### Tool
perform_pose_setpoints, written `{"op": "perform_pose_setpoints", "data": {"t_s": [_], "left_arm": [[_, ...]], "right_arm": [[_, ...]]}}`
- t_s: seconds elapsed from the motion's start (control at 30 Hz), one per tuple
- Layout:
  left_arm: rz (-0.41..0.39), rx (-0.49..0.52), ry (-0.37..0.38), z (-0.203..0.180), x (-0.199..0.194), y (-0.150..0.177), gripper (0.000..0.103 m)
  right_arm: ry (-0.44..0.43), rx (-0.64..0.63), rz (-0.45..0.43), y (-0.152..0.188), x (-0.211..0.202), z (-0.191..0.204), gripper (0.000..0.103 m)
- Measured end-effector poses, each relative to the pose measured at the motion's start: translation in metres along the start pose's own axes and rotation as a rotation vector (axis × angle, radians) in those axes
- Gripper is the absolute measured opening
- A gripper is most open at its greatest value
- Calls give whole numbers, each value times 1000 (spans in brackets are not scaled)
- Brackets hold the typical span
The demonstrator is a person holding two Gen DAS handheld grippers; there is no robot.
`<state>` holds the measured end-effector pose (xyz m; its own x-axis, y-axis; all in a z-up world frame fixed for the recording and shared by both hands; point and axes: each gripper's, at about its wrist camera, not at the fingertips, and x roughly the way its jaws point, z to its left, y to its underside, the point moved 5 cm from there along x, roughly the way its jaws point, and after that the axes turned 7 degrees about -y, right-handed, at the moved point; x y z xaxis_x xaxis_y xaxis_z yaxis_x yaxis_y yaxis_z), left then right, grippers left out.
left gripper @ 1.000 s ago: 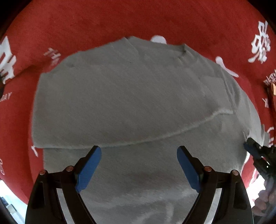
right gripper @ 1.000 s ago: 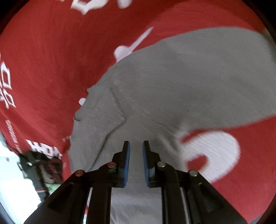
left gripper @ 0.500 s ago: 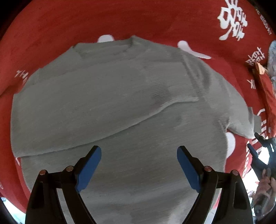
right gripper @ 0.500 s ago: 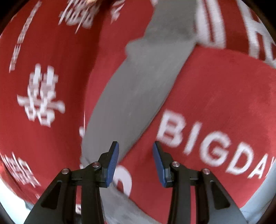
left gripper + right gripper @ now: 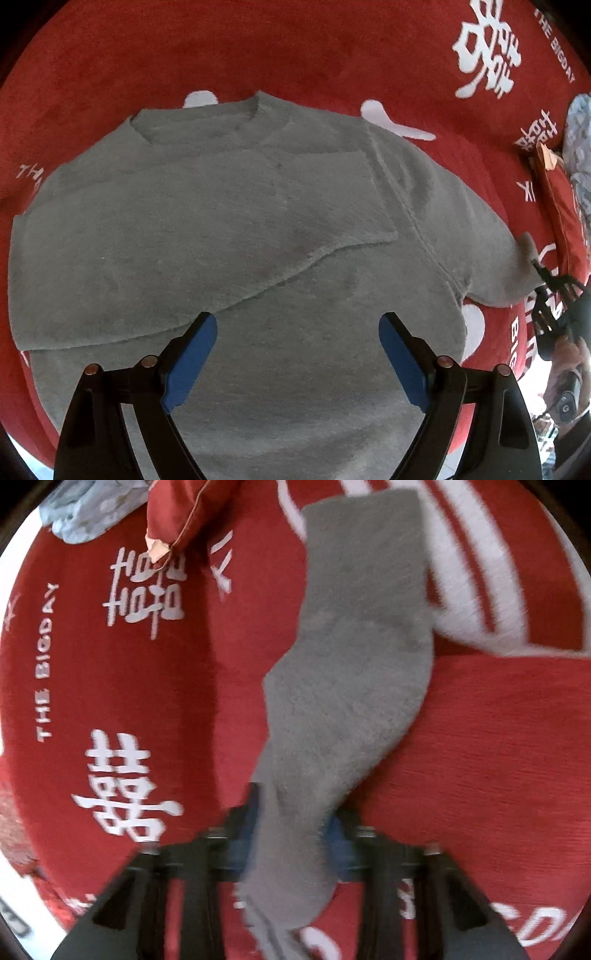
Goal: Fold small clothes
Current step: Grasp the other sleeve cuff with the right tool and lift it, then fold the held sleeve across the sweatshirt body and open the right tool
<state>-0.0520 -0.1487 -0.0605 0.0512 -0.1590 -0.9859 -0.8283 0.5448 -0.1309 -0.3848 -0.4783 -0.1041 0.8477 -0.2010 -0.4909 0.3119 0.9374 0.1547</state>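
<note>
The grey sweater (image 5: 236, 236) lies flat on the red printed blanket (image 5: 295, 48), one sleeve already folded across the chest. The left gripper (image 5: 297, 354) hovers above the hem, jaws wide, holding nothing. The right gripper (image 5: 291, 834) is clamped on the outstretched sleeve (image 5: 354, 672) near its cuff. Risk: the grip is shallow and the knit is thick, so a fast pull across may slip the cuff free, or drag the unpinned body and skew the fold.

The red plush blanket (image 5: 140, 686) carries white print: "THE BIGDAY" at nine o'clock in the right wrist view, beside double-happiness characters.
</note>
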Motion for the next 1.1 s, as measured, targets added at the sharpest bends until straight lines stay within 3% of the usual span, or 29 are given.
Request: {"op": "perform_pose_setpoints", "data": {"t_s": [0.23, 0.33, 0.43, 0.53, 0.63, 0.73, 0.8, 0.83, 0.87, 0.9, 0.93, 1.0, 1.1], "left_arm": [[-55, -81, 10, 38, -13, -8, 90], [-74, -127, -6, 65, -20, -9, 90], [-89, -184, -24, 96, -26, -8, 90], [-100, -241, -49, 129, -28, -5, 90], [-97, -301, -74, 159, -25, 2, 90], [-75, -348, -73, 181, -18, 13, 90], [-70, -362, -62, 190, -15, 19, 90], [-71, -362, -51, 195, -16, 22, 90], [-74, -362, -42, 197, -15, 23, 90], [-77, -362, -32, 198, -15, 24, 90], [-80, -365, -19, 198, -17, 24, 90], [-92, -379, 23, 202, -20, 23, 90], [-114, -409, 97, 202, -25, 19, 90]], "right_arm": [[-136, -255, 229, 54, 42, 87, 8], [-168, -397, 360, 101, 72, 126, 8], [-153, -577, 520, 168, 107, 153, 8], [-90, -751, 680, 243, 142, 158, 8], [19, -870, 832, 313, 174, 135, 8], [210, -897, 928, 351, 201, 87, 12], [308, -876, 927, 354, 210, 62, 13], [291, -829, 908, 351, 209, 59, 14], [264, -787, 885, 347, 206, 60, 22], [249, -751, 850, 340, 201, 62, 42], [229, -726, 818, 334, 196, 66, 48], [204, -688, 747, 318, 189, 74, 50], [238, -627, 678, 297, 198, 76, 50]]}}
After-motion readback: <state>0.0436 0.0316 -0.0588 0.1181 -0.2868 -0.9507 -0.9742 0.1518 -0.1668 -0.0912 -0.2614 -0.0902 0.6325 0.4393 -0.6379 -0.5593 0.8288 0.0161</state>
